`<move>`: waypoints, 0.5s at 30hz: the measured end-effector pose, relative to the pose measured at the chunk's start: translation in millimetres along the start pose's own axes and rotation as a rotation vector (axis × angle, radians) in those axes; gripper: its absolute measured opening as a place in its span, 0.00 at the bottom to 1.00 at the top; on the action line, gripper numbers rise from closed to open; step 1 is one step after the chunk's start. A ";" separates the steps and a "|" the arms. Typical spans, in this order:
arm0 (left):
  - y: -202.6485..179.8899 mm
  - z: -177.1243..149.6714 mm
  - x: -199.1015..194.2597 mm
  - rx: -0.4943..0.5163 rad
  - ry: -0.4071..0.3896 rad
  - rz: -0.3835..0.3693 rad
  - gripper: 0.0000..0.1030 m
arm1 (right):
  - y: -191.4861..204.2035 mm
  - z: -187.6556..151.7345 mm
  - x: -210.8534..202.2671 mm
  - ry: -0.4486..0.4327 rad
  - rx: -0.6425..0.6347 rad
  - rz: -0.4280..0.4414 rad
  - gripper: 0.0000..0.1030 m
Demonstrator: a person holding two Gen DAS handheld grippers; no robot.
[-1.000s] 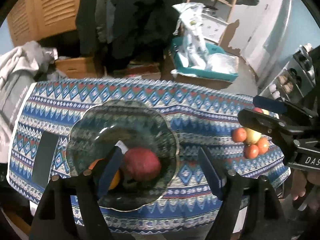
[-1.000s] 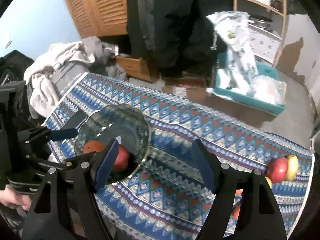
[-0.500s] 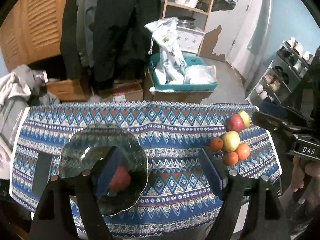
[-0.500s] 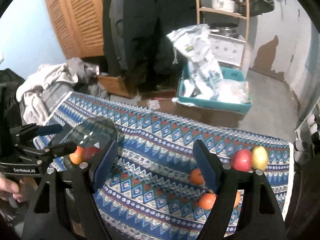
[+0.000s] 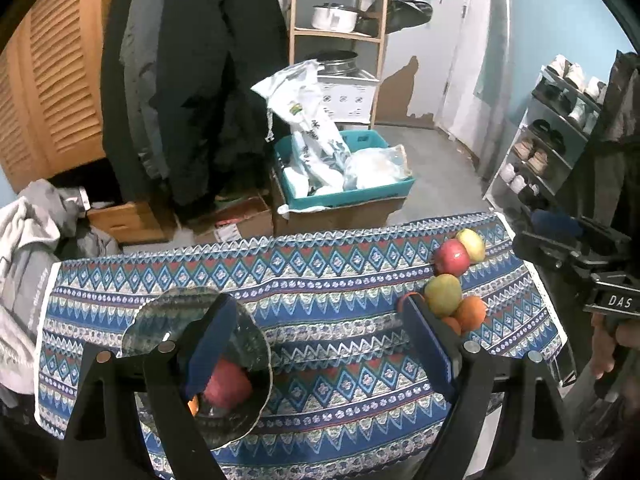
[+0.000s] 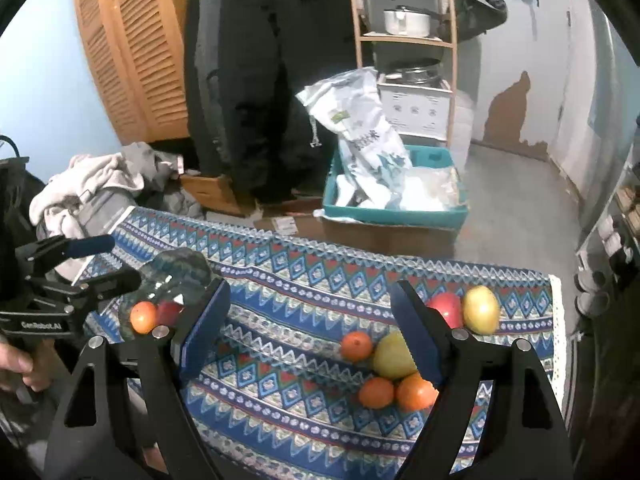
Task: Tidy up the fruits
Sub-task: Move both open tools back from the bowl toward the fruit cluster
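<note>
Both tools held above the patterned tablecloth (image 6: 304,280), fingers spread wide, nothing between them. Left gripper (image 5: 316,344) over the glass bowl (image 5: 160,312), which already holds a red apple (image 5: 228,384) and an orange (image 6: 143,317). Right gripper (image 6: 308,328) nearest the loose fruit pile (image 6: 394,360) at the cloth's right end. Judged next: lower the right tool onto one outer orange (image 6: 356,345), straddle its widest part, close gently to avoid scattering neighbours off the edge
</note>
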State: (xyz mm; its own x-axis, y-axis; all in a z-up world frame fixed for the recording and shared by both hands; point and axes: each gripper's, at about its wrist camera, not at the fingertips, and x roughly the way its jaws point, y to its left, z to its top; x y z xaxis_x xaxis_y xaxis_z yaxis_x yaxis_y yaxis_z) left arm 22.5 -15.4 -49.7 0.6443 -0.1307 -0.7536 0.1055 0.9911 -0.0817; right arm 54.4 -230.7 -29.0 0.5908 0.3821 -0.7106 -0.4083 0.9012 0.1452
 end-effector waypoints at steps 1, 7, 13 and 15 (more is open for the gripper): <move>-3.2 1.0 0.6 0.004 -0.003 -0.004 0.84 | -4.6 -1.8 -1.0 0.001 0.009 -0.005 0.80; -19.4 4.5 13.4 0.025 0.020 -0.027 0.84 | -30.5 -12.6 -1.8 0.016 0.050 -0.044 0.81; -35.1 5.8 32.3 0.044 0.056 -0.053 0.84 | -57.9 -27.5 6.0 0.062 0.096 -0.081 0.81; -39.8 5.6 40.2 0.047 0.076 -0.059 0.84 | -66.2 -33.2 9.3 0.079 0.109 -0.092 0.81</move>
State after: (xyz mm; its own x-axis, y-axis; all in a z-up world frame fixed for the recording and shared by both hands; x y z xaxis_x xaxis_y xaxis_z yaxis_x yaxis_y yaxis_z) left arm 48.5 -60.2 -73.1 0.5764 -0.1846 -0.7961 0.1785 0.9791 -0.0978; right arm 63.9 -293.6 -68.1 0.5640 0.2840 -0.7754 -0.2746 0.9501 0.1483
